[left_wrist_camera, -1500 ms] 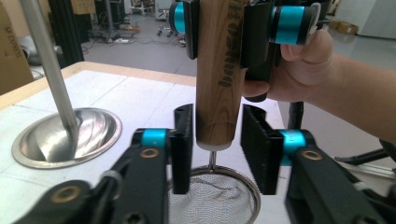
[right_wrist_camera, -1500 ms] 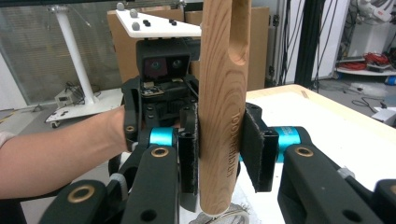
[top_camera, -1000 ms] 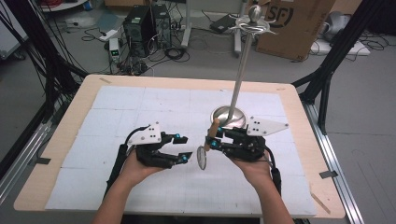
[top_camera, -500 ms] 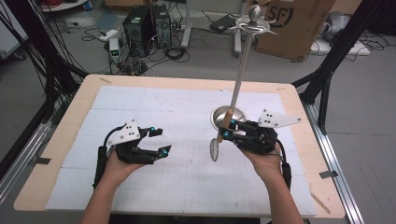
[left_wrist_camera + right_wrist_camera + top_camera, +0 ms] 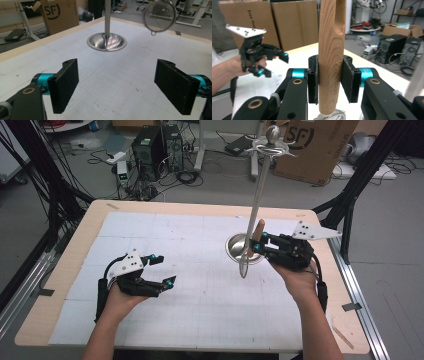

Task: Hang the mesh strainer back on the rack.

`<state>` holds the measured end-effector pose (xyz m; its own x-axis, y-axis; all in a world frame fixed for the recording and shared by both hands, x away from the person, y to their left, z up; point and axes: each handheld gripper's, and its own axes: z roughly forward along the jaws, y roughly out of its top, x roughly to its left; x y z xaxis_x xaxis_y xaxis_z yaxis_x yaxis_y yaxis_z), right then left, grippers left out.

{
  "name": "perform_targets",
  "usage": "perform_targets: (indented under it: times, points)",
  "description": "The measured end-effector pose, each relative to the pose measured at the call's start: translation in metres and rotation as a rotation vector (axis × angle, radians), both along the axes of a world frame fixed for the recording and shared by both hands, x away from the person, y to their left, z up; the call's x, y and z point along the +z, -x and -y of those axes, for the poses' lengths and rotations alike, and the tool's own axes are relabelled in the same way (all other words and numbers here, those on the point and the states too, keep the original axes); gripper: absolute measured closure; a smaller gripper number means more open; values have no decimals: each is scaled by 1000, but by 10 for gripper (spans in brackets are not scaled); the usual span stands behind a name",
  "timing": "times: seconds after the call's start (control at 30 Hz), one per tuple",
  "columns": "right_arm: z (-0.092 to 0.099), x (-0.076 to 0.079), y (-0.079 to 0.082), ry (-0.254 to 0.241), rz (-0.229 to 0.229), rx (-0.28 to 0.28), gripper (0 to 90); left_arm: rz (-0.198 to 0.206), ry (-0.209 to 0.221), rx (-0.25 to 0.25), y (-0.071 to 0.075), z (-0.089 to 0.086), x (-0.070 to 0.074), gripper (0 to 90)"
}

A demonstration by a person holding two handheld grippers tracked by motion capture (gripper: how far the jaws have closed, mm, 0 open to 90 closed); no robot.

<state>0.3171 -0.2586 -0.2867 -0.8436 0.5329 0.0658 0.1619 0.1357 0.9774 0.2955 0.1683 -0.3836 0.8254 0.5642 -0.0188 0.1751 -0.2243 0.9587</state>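
Observation:
A small strainer with a wooden handle [image 5: 258,228] and a round mesh head [image 5: 243,265] hangs head-down in my right gripper [image 5: 258,242], which is shut on the handle [image 5: 330,50] just in front of a metal stand [image 5: 259,187]. The stand's dish base [image 5: 235,245] rests on the mat, and hooks ring its top. In the left gripper view the mesh head [image 5: 159,15] hangs up right of the base [image 5: 106,41]. My left gripper [image 5: 166,269] hovers low at the table's left; its jaws have just been opening, and nothing is between them [image 5: 120,85].
A white gridded mat [image 5: 190,245] covers the wooden table [image 5: 80,245]. Behind the table stand cardboard boxes [image 5: 320,145], computer towers [image 5: 150,145] and cables on the floor. Black frame legs flank both sides.
My left gripper has drawn away to the left from the strainer and opened wide. My right gripper has carried the strainer up and right, close to the stand's pole.

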Motion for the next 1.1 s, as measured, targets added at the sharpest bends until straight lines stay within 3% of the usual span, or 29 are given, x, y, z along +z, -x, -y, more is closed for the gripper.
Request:
perform_targets:
  times: [0.17,0.43,0.57,1.1]
  points:
    - [9,18,-6,14,18,-32,698,1,-31,16,-1,2,-2,185]
    - [24,44,-18,23,32,-94,697,-7,-9,11,0,-1,-2,184]
    - [29,54,-25,30,34,-122,697,7,6,-4,0,-2,-3,174]
    - [46,76,-49,21,14,-232,696,22,6,-20,3,-2,-2,173]
